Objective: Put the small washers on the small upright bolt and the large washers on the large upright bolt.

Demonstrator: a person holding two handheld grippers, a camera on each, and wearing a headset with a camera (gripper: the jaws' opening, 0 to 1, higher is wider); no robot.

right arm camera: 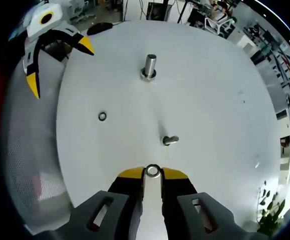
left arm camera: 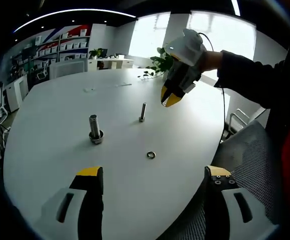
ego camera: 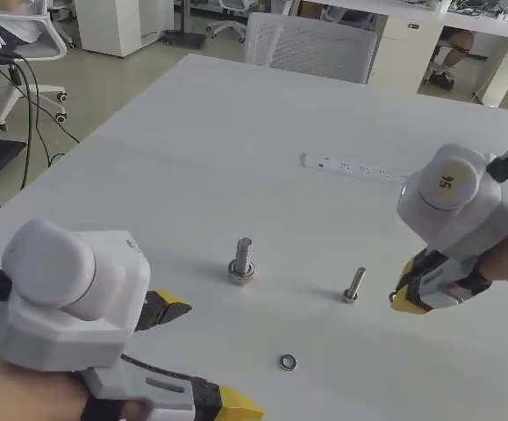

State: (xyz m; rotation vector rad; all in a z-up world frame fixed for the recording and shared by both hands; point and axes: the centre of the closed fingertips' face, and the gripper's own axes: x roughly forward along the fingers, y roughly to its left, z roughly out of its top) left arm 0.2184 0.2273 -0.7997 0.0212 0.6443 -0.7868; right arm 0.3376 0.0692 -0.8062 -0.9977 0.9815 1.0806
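We hold washer [right arm camera: 153, 171] pinched in right gripper [ego camera: 407, 298]. Small bolt [ego camera: 354, 285] upright, just left of it, nearest this gripper. Large bolt [ego camera: 242, 260] farther left. Left gripper [ego camera: 208, 355] jaws spread, empty; loose washer [ego camera: 288, 361] on table, right of it.

In the head view the upper half of the white table [ego camera: 192, 132] is bare and open, broken only by a power strip [ego camera: 350, 167] right of centre. A mesh chair [ego camera: 311, 44] stands at the far edge, at the top of the frame. Mid-frame, the large bolt [ego camera: 242, 260] and the small bolt [ego camera: 354, 285] stand up from the top, with a clear lane between them. The right gripper [ego camera: 409, 296], clamped on a held washer [right arm camera: 153, 171], hangs just right of the small bolt and crowds that side. The left gripper [ego camera: 211, 356], jaws spread wide, takes up the lower left. A loose washer [ego camera: 288, 361] lies flat at lower centre, with open surface all round it.
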